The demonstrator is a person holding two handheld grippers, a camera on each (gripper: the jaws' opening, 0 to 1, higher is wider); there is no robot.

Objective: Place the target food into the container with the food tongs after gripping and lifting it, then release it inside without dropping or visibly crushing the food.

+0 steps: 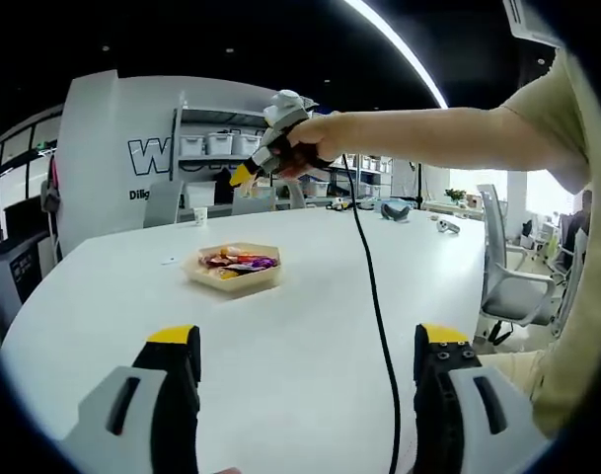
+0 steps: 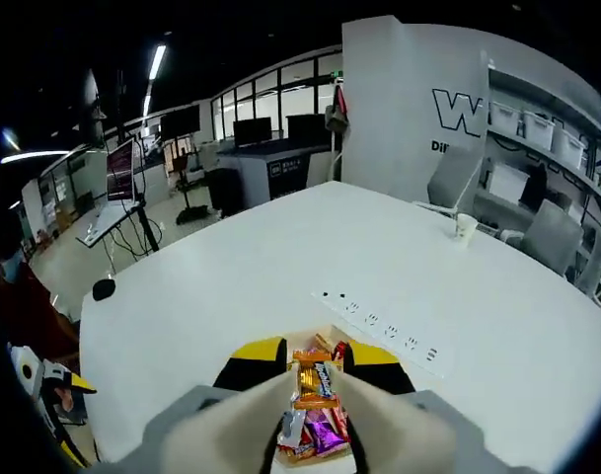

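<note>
Several wrapped candies [image 2: 314, 415], light and crinkly, sit in the tray [image 1: 233, 276] on the tabletop [image 1: 310, 326]. Right gripper [image 2: 310, 360] fingers look nearly closed over them; actual clamp unclear. Left gripper [image 1: 305, 346] fingers apart. Pinch a wrapper mid-body, gently; slippery.

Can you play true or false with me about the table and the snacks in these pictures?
1. The tray of snacks sits on a white table. True.
2. The left hand-held gripper is squeezing a snack. False: its jaws stand wide apart with nothing between them.
3. The right hand-held gripper is above the snacks. True: in the right gripper view, wrapped snacks lie just below its tips.
4. The cable on the table is red. False: it is black.
5. A paper cup stands on the table. True.
</note>
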